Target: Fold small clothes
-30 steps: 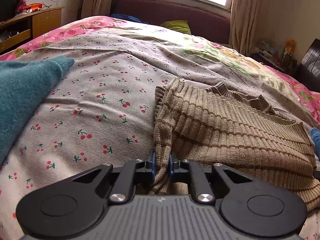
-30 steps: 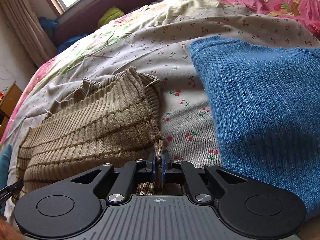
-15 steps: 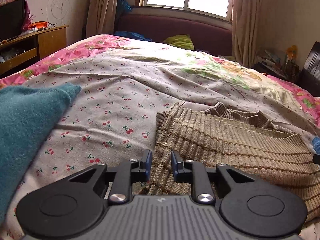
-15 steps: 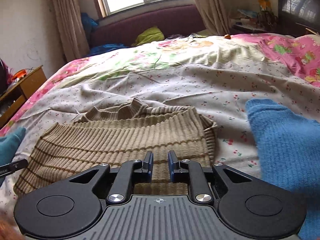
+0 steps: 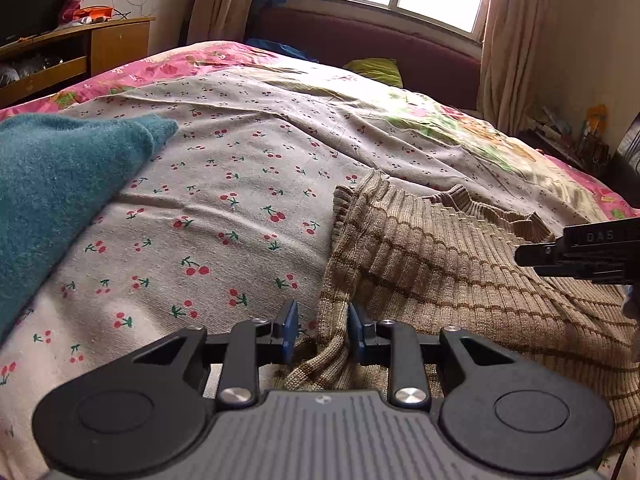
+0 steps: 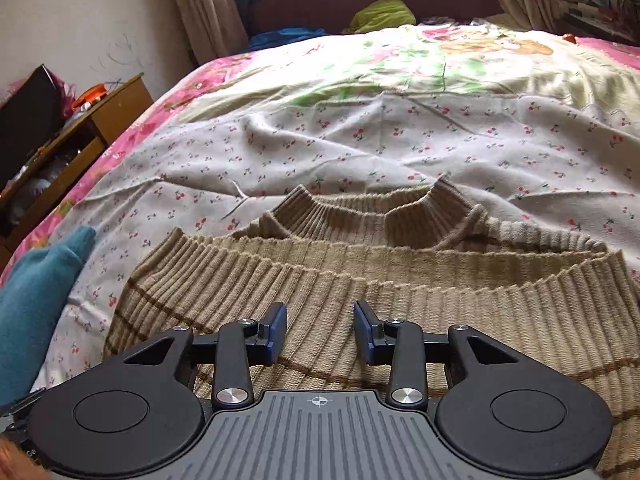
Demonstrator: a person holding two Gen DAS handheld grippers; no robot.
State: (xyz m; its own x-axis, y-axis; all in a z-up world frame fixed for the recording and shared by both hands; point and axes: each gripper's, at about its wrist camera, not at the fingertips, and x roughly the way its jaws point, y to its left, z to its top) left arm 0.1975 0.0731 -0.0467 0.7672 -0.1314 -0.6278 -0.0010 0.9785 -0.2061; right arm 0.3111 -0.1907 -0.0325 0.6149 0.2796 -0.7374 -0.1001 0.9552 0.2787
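A tan ribbed sweater (image 5: 440, 272) with thin brown stripes lies folded on the bed, its collar (image 6: 372, 216) at the far side. My left gripper (image 5: 322, 332) sits at the sweater's left edge. Its jaws are opening, and the edge of the knit stands loose between them, not pinched. My right gripper (image 6: 320, 324) hovers over the middle of the sweater (image 6: 400, 304). Its jaws are opening too, with nothing between them but the fabric lying below. In the left wrist view, the right gripper (image 5: 576, 256) pokes in from the right edge.
A teal garment (image 5: 60, 184) lies on the cherry-print sheet (image 5: 240, 200) to the left, also in the right wrist view (image 6: 36, 300). A wooden cabinet (image 5: 100, 48) stands by the bed's left side. A maroon headboard (image 5: 360, 40) and a green cushion (image 5: 376, 70) are at the far end.
Both grippers let go of the sweater's edges and their jaws spread. The right gripper swung left from the sweater's right edge to over its middle; the blue garment left its view.
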